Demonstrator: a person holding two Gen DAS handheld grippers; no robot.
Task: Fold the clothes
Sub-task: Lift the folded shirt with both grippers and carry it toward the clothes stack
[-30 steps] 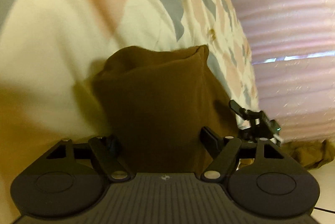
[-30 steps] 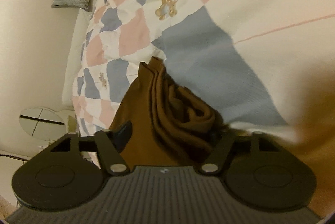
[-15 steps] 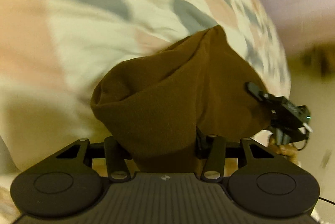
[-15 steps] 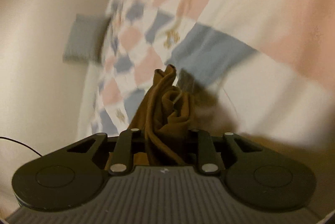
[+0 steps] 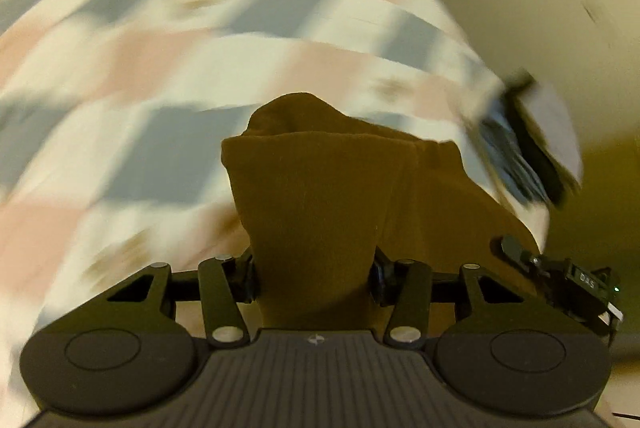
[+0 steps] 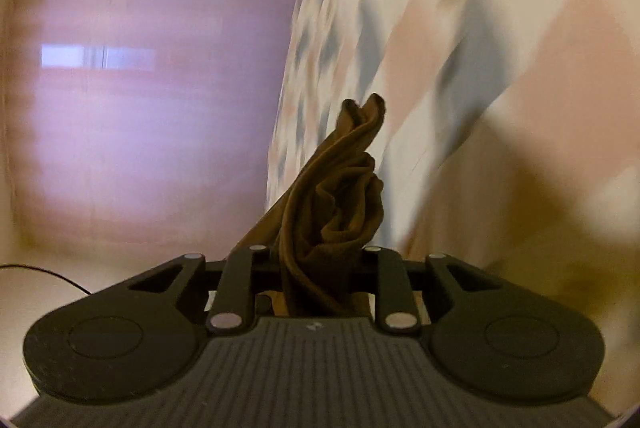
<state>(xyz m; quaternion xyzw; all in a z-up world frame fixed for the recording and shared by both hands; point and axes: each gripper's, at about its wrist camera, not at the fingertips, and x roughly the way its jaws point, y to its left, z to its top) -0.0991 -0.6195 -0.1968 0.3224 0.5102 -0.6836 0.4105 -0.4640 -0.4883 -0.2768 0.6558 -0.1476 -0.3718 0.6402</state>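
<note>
**Both grippers on garment, fold not yet made**

The brown, soft knit garment [image 5: 320,196] hangs bunched between our two grippers, lifted off the pastel checked quilt [image 5: 168,60] behind it. Left gripper [image 5: 314,268] is clamped on a broad wad of it; right gripper [image 6: 320,264] pinches a narrower, twisted bundle. Jaws on both sides have just been closing, w/ cloth between them. We judge: pick-up done; spreading flat, folding and smoothing all left. No neat crease visible yet, and bkgd is too blurred to read.
</note>
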